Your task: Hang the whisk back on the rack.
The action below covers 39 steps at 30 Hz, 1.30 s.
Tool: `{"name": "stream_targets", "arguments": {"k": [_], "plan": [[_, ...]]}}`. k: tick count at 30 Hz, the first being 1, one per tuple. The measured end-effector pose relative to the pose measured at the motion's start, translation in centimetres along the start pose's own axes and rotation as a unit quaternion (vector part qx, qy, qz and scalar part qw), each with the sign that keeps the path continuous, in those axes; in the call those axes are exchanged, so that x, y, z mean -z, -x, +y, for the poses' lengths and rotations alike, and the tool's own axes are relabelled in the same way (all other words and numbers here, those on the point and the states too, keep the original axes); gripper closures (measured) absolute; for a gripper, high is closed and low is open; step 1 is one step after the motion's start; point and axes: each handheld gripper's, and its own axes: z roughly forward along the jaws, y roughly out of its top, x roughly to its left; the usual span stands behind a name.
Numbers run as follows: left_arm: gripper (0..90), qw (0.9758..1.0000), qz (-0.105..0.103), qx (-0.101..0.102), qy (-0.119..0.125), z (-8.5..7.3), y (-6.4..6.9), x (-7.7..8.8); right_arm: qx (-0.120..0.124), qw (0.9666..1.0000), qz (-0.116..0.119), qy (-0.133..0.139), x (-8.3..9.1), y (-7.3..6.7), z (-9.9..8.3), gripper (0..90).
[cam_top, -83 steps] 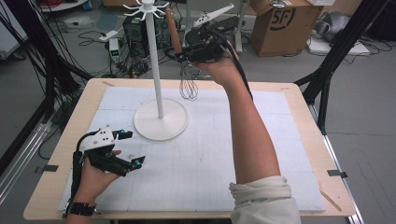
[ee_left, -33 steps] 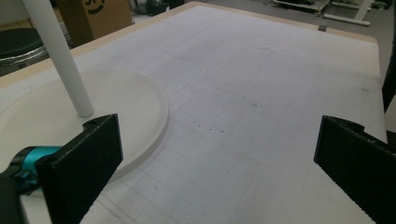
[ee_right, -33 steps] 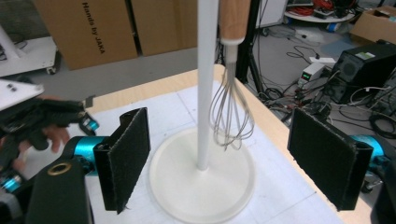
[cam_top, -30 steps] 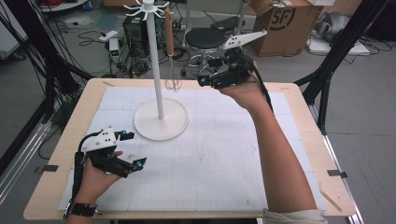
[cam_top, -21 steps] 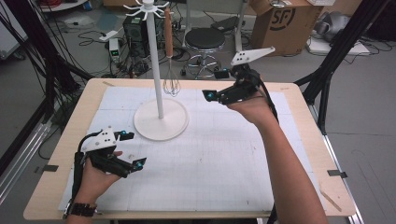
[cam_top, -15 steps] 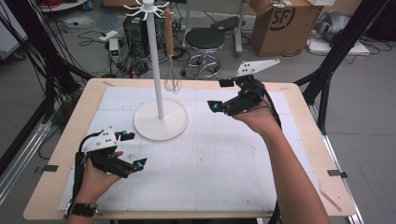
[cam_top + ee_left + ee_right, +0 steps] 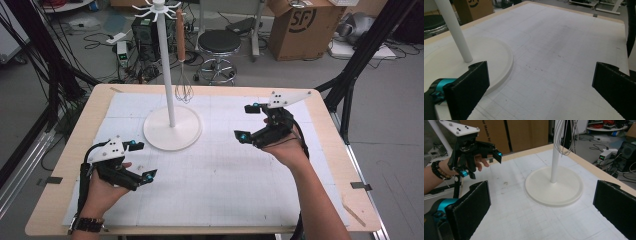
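Observation:
A white stand (image 7: 172, 129) with a tall pole rises from a round base at the back middle of the mat. A whisk (image 7: 183, 87) with a wooden handle hangs from one of its top hooks, wires down, beside the pole. My right gripper (image 7: 247, 121) hovers open and empty right of the base, jaws pointing at it. In the right gripper view the base (image 7: 554, 186) and the whisk wires (image 7: 565, 135) lie ahead between the wide jaws of my right gripper (image 7: 541, 202). My left gripper (image 7: 141, 161) rests open and empty at the front left. The stand base (image 7: 461, 57) sits just beyond its left jaw.
A white gridded mat (image 7: 225, 175) covers the wooden table (image 7: 345, 165). Behind the table stand a stool (image 7: 219, 42), a cardboard box (image 7: 300, 25) and tangled cables on the floor. Black frame legs (image 7: 360, 65) flank the table on both sides.
My right gripper let go of the whisk on the stand's hook, then drew back to the right and down toward the table. The left gripper has stayed put.

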Motion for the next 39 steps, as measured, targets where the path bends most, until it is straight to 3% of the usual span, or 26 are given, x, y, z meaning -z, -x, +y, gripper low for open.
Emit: {"name": "stream_targets", "arguments": {"k": [18,20,24,28,32,39], "plan": [[1.7,1.0000,-0.004,0.002,0.000,-0.3,-0.1,-0.1,-0.016,0.9998,-0.013,0.008,0.6,-1.5,-6.4,0.2],[1.7,1.0000,-0.004,0.003,-0.001,-0.4,-0.1,0.0,-0.024,0.9996,-0.016,-0.001,0.7,-1.4,-7.2,0.2],[1.7,1.0000,-0.005,0.004,0.000,-0.5,-0.2,0.0,-0.020,0.9994,-0.023,-0.018,0.7,-1.8,-7.5,0.2],[1.7,1.0000,-0.007,0.004,0.002,-0.5,-0.1,0.0,-0.012,0.9997,-0.021,0.007,0.9,-2.2,-7.9,0.2],[1.7,1.0000,-0.006,0.004,0.002,-0.6,-0.2,0.0,-0.023,0.9994,-0.025,-0.008,0.6,-2.2,-9.4,0.2],[1.7,0.9999,-0.009,0.007,0.000,-0.8,-0.2,-0.2,-0.033,0.9988,-0.037,-0.005,1.4,-2.0,-11.4,0.3]]}}
